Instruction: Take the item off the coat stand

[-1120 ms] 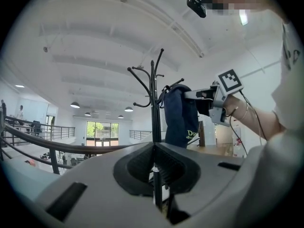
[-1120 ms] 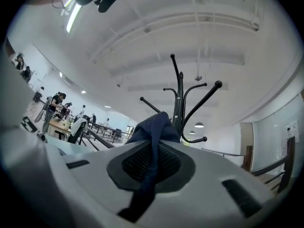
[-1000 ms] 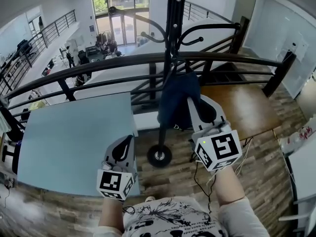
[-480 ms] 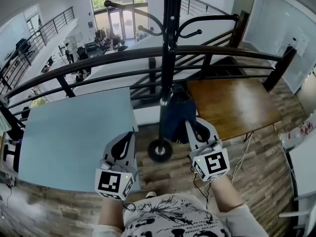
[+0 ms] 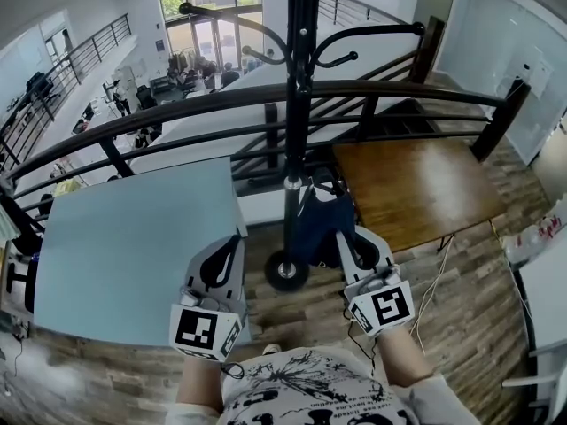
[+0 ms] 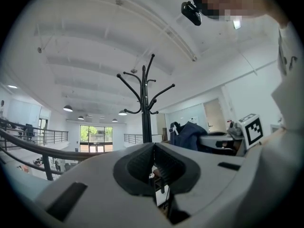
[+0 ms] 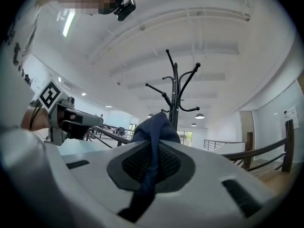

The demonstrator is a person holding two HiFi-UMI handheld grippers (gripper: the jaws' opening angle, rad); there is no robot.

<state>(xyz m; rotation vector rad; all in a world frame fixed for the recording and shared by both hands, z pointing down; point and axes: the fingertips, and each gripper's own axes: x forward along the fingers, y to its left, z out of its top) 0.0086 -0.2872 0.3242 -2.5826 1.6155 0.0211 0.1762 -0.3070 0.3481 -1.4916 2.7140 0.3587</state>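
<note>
The black coat stand (image 5: 297, 104) rises straight ahead, its round base (image 5: 285, 271) on the wooden floor and its curved hooks bare. A dark blue garment (image 5: 319, 221) hangs bunched just right of the pole, clear of the hooks. My right gripper (image 5: 348, 233) is shut on it; in the right gripper view a fold of the blue cloth (image 7: 153, 151) is pinched between the jaws, with the stand (image 7: 175, 94) behind. My left gripper (image 5: 225, 248) stays shut and empty left of the base. The left gripper view shows the stand (image 6: 144, 110) and the garment (image 6: 189, 134) apart.
A light blue table (image 5: 124, 237) lies to the left, a brown wooden table (image 5: 425, 180) to the right behind the stand. A black railing (image 5: 177, 113) runs across beyond them. Cables (image 5: 434, 290) trail on the floor; a white desk edge (image 5: 545, 290) is far right.
The right gripper has come down and toward me with the blue garment, which has left the hook and now hangs low beside the pole. The left gripper has barely moved.
</note>
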